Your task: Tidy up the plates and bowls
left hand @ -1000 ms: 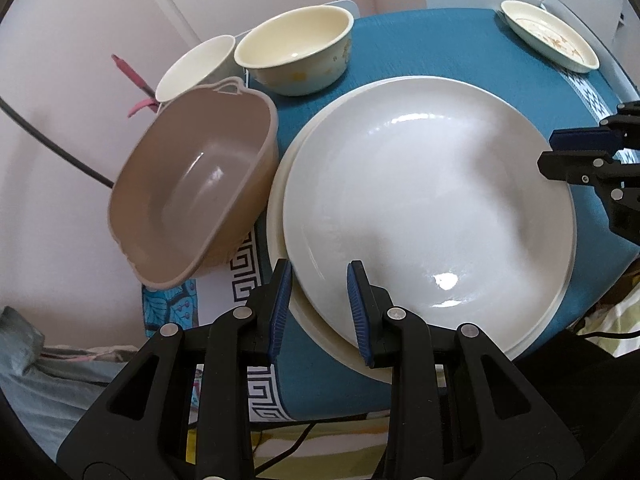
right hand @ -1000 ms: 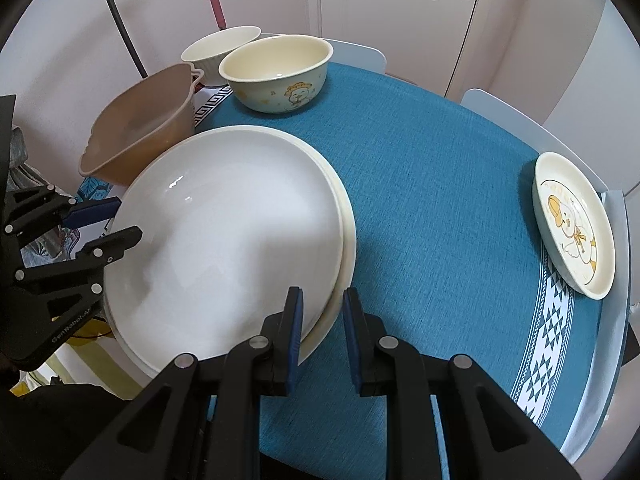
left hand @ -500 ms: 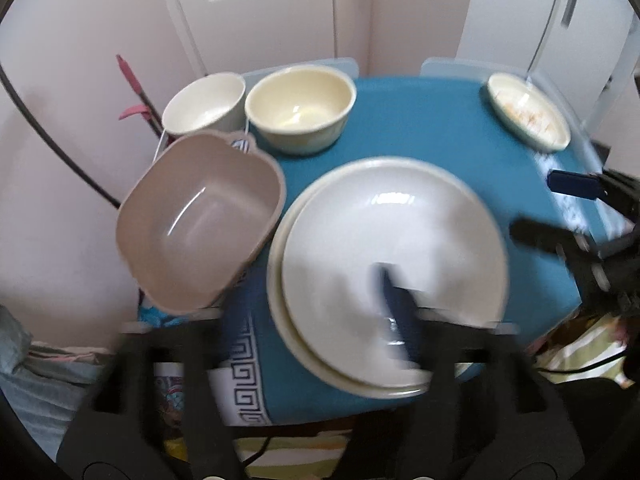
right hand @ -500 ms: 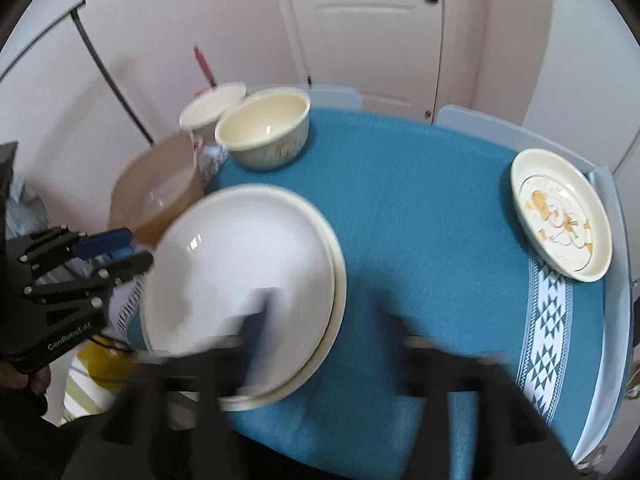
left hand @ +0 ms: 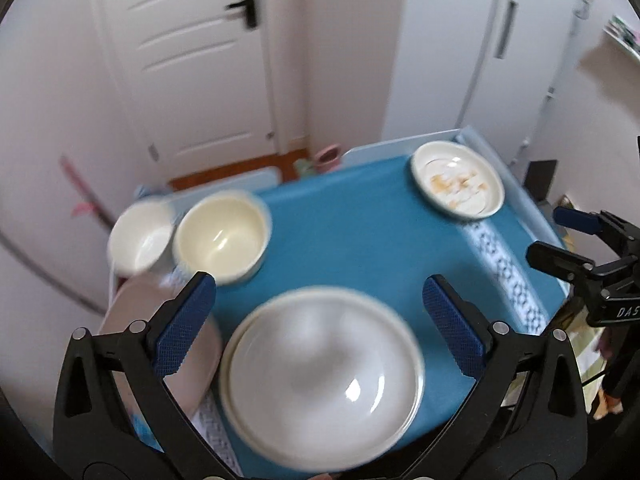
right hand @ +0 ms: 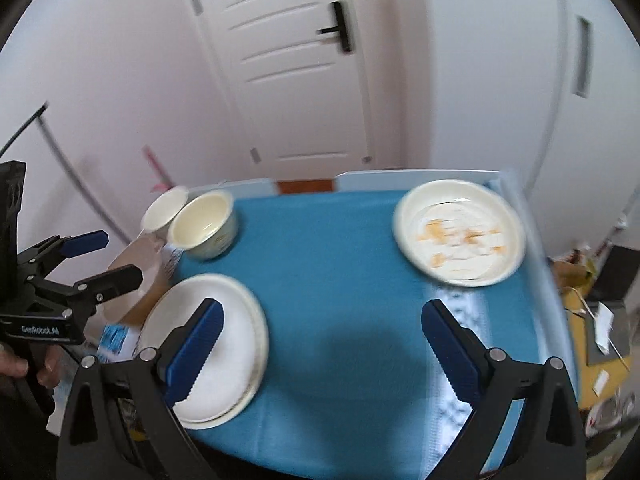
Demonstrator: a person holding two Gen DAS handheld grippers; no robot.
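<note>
Counter (right hand: 340,264), blue cloth cover, pale raised rim showing at far and right edges.

Stacked plates (left hand: 324,380): two white round plates, one on the other, lying flat at near-left part of counter, close to near edge. Round, so no long axis; faces up.

Patterned plate (right hand: 460,232): flat, face up, far-right corner, just inside right rim. Orange print inside; blurred, detail not readable.

Cream bowl (left hand: 222,236) and white bowl (left hand: 138,242): both upright, mouths up, side by side at far-left corner, touching or nearly so, can't tell which.

Tan basin (left hand: 132,320): left of stacked plates at counter's left edge, partly hidden behind left claw finger; tilt can't be judged.

Open room: wide bare blue cloth through centre, between stacked plates and patterned plate, and along near-right portion. Left side crowded.

Left claw (left hand: 320,308): above stacked plates, fingers spread wide, jaws opening, nothing gripped; plates lie below, w/o contact.

Right claw (right hand: 320,324): over bare cloth to the right of stacked plates, fingers spread wide, jaws opening, nothing between pads. A hand (right hand: 24,368) holds left claw's handle at the right wrist view's left margin.

Door (right hand: 296,60) behind counter, shut.
</note>
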